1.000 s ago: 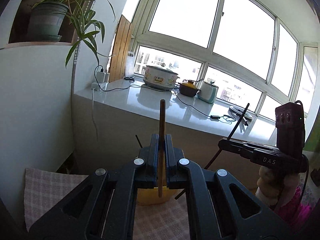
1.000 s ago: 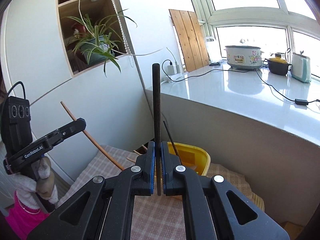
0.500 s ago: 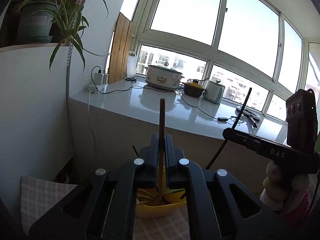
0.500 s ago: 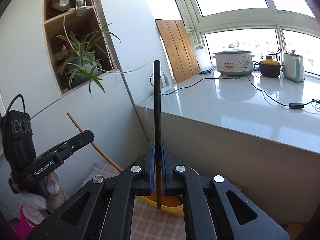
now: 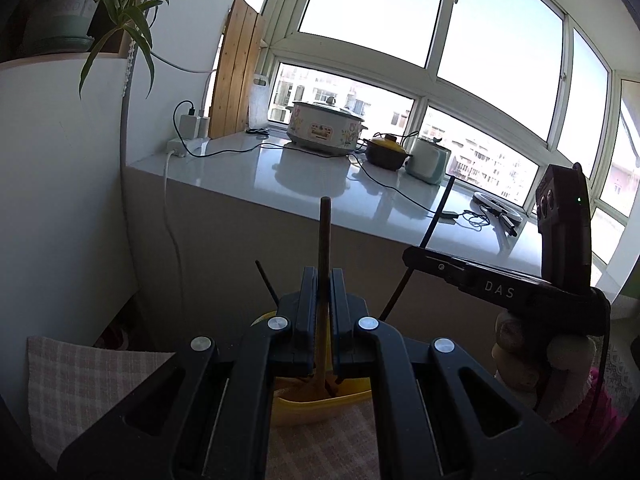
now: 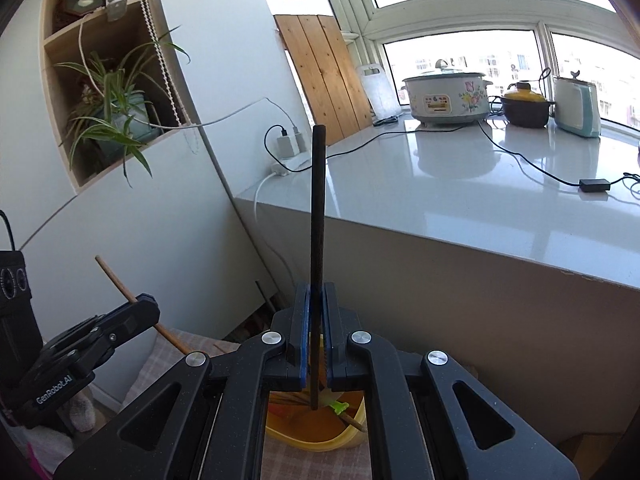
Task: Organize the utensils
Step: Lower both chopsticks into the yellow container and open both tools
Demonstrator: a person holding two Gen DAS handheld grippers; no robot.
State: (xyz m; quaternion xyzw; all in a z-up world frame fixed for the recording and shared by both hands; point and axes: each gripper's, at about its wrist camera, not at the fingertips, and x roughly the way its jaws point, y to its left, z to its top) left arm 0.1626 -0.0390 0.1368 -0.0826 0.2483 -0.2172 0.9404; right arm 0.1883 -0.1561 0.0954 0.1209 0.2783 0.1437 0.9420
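Observation:
My left gripper [image 5: 323,276] is shut on a brown wooden chopstick [image 5: 324,240] that stands upright, its lower end over the yellow container [image 5: 320,404]. My right gripper [image 6: 316,292] is shut on a black chopstick [image 6: 317,208], also upright, its lower tip inside the yellow container [image 6: 320,436], which holds several utensils. In the left wrist view the right gripper [image 5: 412,254] shows at the right with the black chopstick [image 5: 438,216] slanting through it. In the right wrist view the left gripper [image 6: 146,306] shows at the lower left with the wooden chopstick [image 6: 116,280].
A checked cloth [image 5: 80,376] covers the table under the container. Behind it runs a white counter [image 6: 460,184] with a rice cooker [image 6: 446,96], a small pot [image 6: 524,104], a kettle [image 6: 576,108] and cables. A potted plant [image 6: 116,120] sits in a wall shelf.
Both grippers have moved forward and down toward the yellow container, which now lies right under the jaws. Each chopstick's lower end has come down to the container's opening.

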